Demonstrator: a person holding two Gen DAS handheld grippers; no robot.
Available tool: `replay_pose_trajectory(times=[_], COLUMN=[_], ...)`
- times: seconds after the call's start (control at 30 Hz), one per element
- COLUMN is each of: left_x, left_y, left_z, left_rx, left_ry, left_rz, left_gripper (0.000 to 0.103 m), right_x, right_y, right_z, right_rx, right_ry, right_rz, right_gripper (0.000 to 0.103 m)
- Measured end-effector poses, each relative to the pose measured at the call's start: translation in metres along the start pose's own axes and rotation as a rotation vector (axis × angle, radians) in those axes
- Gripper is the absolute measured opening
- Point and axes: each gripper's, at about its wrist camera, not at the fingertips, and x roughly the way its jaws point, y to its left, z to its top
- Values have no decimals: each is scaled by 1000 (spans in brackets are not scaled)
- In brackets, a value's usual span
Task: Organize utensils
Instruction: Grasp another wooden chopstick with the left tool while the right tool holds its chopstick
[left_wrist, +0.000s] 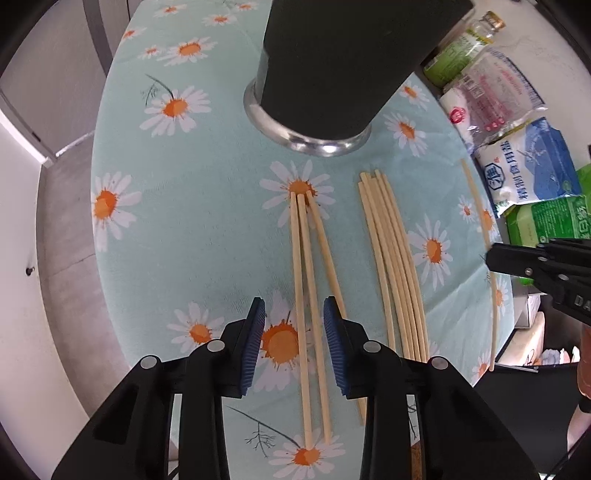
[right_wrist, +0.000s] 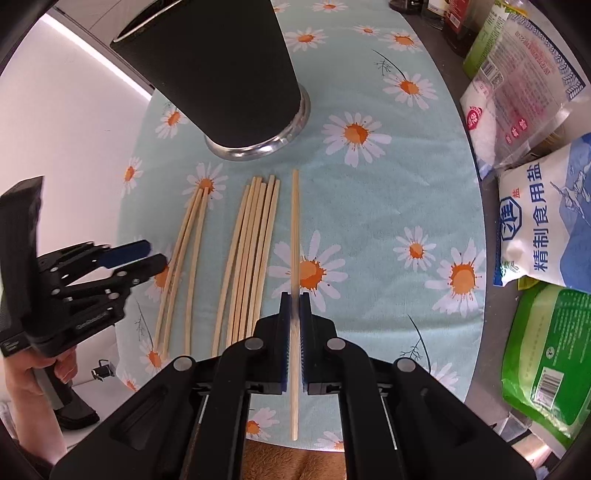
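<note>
Looking through the left wrist cam, the left gripper (left_wrist: 294, 325) has its jaws released around three loose chopsticks (left_wrist: 308, 295) on the daisy-cloth bench (left_wrist: 207, 229), pads not touching them, bigger bundle (left_wrist: 397, 266) beside. Right wrist cam: right gripper (right_wrist: 294, 325) clenched on one chopstick (right_wrist: 294, 236), black holder cup (right_wrist: 221, 74) beyond.
</note>
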Motion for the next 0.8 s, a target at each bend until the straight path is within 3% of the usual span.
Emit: replay_pose_trajectory(times=[0.2, 0.8], left_x=[12, 16], left_y=[-9, -18], left_z=[5, 14], left_rx=[6, -4], left_ry=[54, 80], left_rz=[42, 102], left_gripper=[12, 9], right_x=[-2, 5], right_y=[-21, -44], right_z=[4, 6], right_rx=[-15, -50], right_ry=[9, 38], right_rz=[51, 98], right_gripper=[6, 6])
